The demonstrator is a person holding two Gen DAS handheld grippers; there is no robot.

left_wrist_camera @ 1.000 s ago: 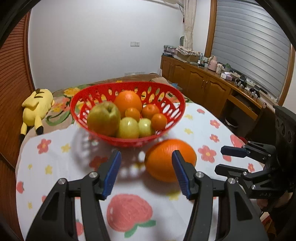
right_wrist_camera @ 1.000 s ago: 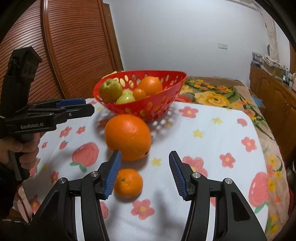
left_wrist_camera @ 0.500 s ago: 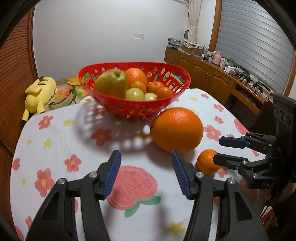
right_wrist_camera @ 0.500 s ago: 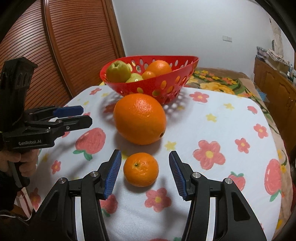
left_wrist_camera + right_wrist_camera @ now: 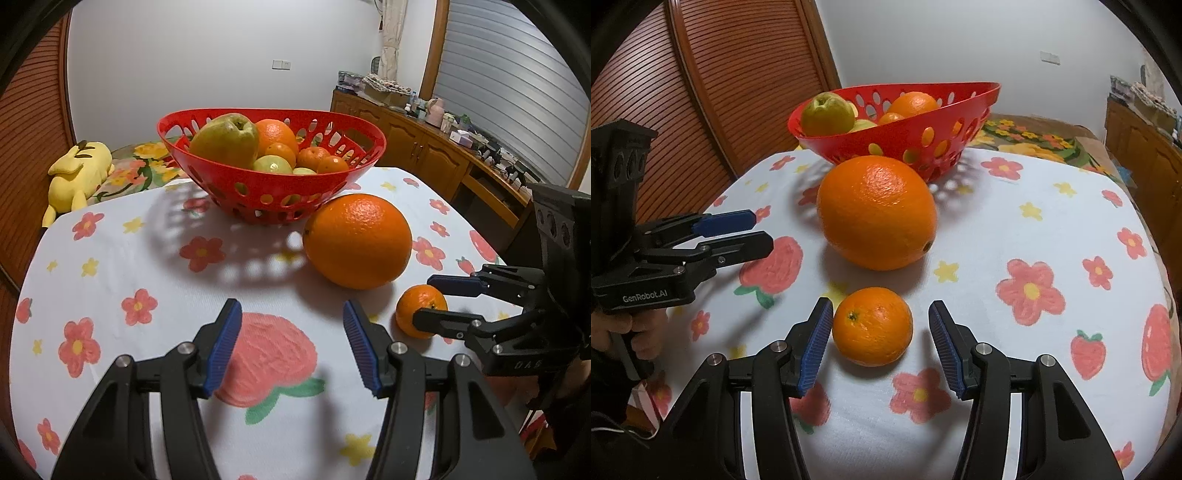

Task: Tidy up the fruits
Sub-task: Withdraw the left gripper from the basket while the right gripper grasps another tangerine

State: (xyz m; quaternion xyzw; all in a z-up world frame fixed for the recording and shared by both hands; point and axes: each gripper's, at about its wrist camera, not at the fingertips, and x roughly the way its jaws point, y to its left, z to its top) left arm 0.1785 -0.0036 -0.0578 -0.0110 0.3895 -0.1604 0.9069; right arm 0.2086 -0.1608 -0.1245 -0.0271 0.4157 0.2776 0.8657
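A red basket (image 5: 273,201) (image 5: 945,129) with a green apple (image 5: 225,142), oranges and small green fruits stands at the back of the floral tablecloth. A large orange (image 5: 357,240) (image 5: 877,212) lies in front of it. A small mandarin (image 5: 872,326) (image 5: 419,302) lies on the cloth between the open fingers of my right gripper (image 5: 879,339), not squeezed. My left gripper (image 5: 291,341) is open and empty over a strawberry print, to the left of both loose fruits. Each gripper shows in the other's view.
The round table's tablecloth (image 5: 110,266) ends close to the left and front. A yellow plush toy (image 5: 79,168) lies beyond the table's left edge. A wooden sideboard (image 5: 443,155) with clutter stands to the right. A slatted wooden door (image 5: 720,92) stands behind the table.
Both grippers have pulled back and lowered toward the table. My right gripper has moved forward so the small mandarin now sits between its open fingers. The fruits have not moved.
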